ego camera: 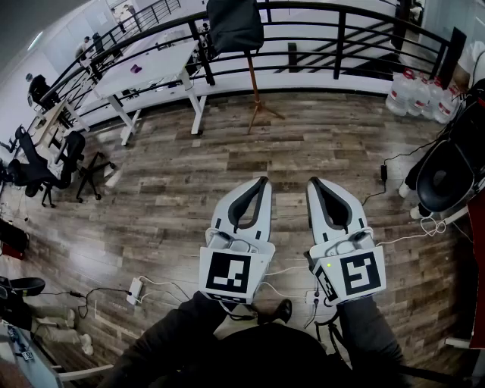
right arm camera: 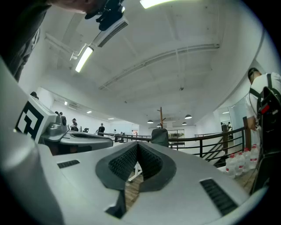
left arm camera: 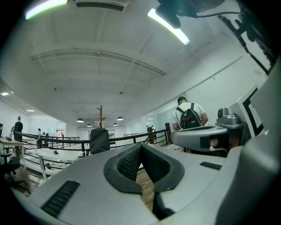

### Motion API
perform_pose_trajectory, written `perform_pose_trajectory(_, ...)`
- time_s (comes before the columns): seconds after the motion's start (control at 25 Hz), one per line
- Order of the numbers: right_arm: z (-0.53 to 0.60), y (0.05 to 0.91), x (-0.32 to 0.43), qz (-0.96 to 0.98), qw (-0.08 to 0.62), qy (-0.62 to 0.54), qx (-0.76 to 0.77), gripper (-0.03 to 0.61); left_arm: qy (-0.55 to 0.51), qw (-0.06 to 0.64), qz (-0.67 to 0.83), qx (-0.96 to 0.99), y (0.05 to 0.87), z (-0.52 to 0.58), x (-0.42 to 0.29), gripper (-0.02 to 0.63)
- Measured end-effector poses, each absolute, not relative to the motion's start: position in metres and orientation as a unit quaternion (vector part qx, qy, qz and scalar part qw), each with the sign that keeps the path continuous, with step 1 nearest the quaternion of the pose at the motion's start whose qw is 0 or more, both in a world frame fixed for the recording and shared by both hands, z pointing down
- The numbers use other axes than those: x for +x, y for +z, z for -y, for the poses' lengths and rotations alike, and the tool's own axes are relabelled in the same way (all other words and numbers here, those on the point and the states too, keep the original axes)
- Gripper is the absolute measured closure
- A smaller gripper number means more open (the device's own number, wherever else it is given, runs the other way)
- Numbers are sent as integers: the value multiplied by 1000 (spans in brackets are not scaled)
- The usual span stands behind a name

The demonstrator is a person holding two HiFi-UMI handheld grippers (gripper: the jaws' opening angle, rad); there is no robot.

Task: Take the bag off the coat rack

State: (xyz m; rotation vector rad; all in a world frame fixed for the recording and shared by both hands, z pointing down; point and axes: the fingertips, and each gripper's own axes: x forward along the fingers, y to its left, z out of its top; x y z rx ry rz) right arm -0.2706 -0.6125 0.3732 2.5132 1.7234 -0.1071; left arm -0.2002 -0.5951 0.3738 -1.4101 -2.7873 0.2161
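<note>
Left tool (ego camera: 263,180), right tool (ego camera: 312,182): both closed, empty, level, side by side over wood-plank floor (ego camera: 167,189). Bag (ego camera: 235,23): dark, boxy, soft fabric, hanging on thin wooden rack (ego camera: 252,79) ahead, well apart from tools, beside black metal railing (ego camera: 340,34).
</note>
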Motion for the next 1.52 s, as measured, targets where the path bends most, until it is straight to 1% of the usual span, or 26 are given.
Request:
perform_pose_trajectory(0.28, 582, 378, -277, -551, 33, -59, 832, 571, 75, 14, 888, -454, 383, 563, -207, 604)
perform_pose_trajectory(0.4, 554, 387, -274, -550, 30, -55, 833, 571, 74, 3, 886, -458, 392, 533, -204, 604)
perform_pose_trajectory(0.56, 507, 405, -271, -554, 26, -39, 831, 571, 60, 6, 885, -461, 416, 481, -194, 604)
perform_pose_trajectory(0.64, 473, 410, -268, -556, 31, -30, 830, 571, 56, 2, 886, -461, 423, 444, -188, 604)
perform_pose_trajectory(0.76, 411, 420, -256, -563, 40, -22, 825, 571, 48, -21, 884, -464, 430, 377, -172, 604)
perform_pose_trajectory(0.88, 337, 427, -237, -570, 39, -20, 821, 571, 51, -16, 887, -459, 440, 302, -151, 604)
perform_pose_trajectory(1.12, 156, 381, -214, -574, 25, -19, 818, 571, 46, 1, 894, -445, 403, 127, -135, 604)
perform_pose_trajectory(1.2, 120, 371, -214, -575, 23, -19, 817, 571, 45, 9, 894, -445, 397, 90, -132, 604)
perform_pose_trajectory(1.44, 36, 361, -218, -567, 38, -24, 823, 571, 49, -10, 889, -456, 387, 7, -135, 604)
perform_pose_trajectory(1.52, 13, 360, -222, -561, 42, -27, 826, 571, 54, -6, 886, -460, 387, -17, -139, 604)
